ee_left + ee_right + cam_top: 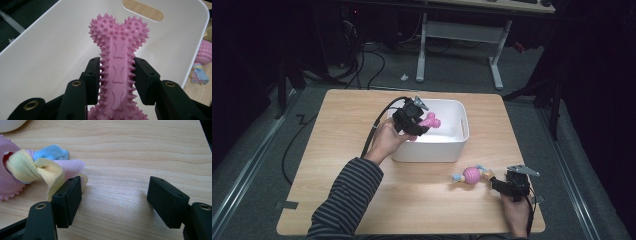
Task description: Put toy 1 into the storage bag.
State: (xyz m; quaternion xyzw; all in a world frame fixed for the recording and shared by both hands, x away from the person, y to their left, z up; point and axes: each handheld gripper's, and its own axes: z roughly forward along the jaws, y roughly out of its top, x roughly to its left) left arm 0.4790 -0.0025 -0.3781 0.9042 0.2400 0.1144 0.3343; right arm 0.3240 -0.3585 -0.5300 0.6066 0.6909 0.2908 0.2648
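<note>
A pink spiky bone toy [119, 60] is clamped by its shaft between the jaws of my left gripper [117, 75]. In the high view that gripper [419, 125] holds the pink bone [430, 121] over the left part of the white bin [460, 145]. My right gripper [115, 200] stands open low over the table, its left jaw touching the cloth tail of a pink ball toy [37, 170] with blue and yellow fabric strips. From above, this ball toy [471, 175] lies just left of the right gripper [498, 183].
The white bin's inside wall [50, 50] has a handle slot [143, 10] at its far end. The wooden table [337, 130] has bare room left of the bin and along the front. A cable [377, 125] trails from the left gripper.
</note>
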